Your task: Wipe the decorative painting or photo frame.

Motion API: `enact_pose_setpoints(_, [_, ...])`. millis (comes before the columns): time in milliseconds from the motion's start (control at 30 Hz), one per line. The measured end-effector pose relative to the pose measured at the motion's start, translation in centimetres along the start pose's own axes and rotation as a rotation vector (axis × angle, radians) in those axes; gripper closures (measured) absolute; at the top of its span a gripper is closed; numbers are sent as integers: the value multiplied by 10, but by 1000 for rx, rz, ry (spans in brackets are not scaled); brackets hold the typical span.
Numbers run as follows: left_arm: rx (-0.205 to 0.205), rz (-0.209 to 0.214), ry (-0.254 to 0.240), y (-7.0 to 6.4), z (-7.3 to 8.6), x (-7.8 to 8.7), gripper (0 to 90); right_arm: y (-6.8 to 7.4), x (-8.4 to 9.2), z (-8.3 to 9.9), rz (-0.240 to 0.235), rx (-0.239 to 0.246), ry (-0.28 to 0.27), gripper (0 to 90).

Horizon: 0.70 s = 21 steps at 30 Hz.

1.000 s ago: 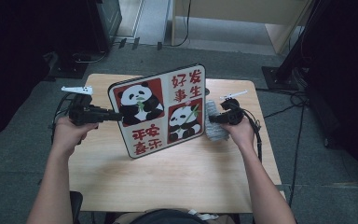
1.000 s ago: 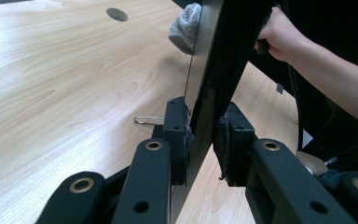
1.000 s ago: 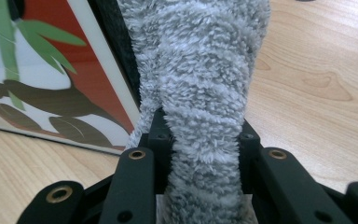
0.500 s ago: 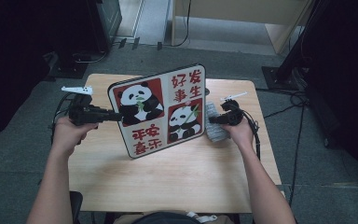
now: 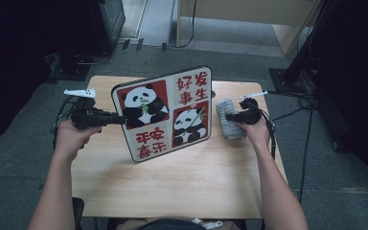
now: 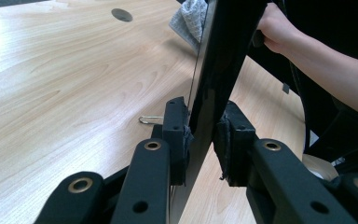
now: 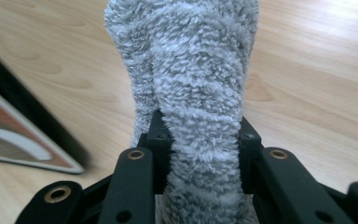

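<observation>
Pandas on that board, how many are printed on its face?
2. One panda sits in the upper left panel of the board, the other panda in the lower right panel. The remaining two panels carry red characters. The back of the board is not visible.
</observation>
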<state>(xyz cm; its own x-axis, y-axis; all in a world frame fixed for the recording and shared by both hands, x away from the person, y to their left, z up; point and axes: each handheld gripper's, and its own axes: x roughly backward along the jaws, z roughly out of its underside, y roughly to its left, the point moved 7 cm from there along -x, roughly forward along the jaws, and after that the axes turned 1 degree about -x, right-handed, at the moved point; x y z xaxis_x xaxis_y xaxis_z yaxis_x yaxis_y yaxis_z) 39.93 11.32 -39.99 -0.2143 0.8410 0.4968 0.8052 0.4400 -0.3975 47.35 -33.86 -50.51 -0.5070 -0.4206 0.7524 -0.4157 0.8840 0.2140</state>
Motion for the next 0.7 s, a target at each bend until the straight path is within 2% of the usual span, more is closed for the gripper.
enact_pose_setpoints(333, [2, -16, -4, 0, 0, -1, 749, -25, -15, 4, 42, -32, -11, 675])
enact_pose_setpoints(467, [2, -21, -5, 0, 1, 0, 749, -30, -22, 6, 49, -52, 12, 661])
enact_pose_setpoints(700, [4, -30, -4, -1, 2, 0, 747, -33, -28, 9, 62, -63, 12, 639])
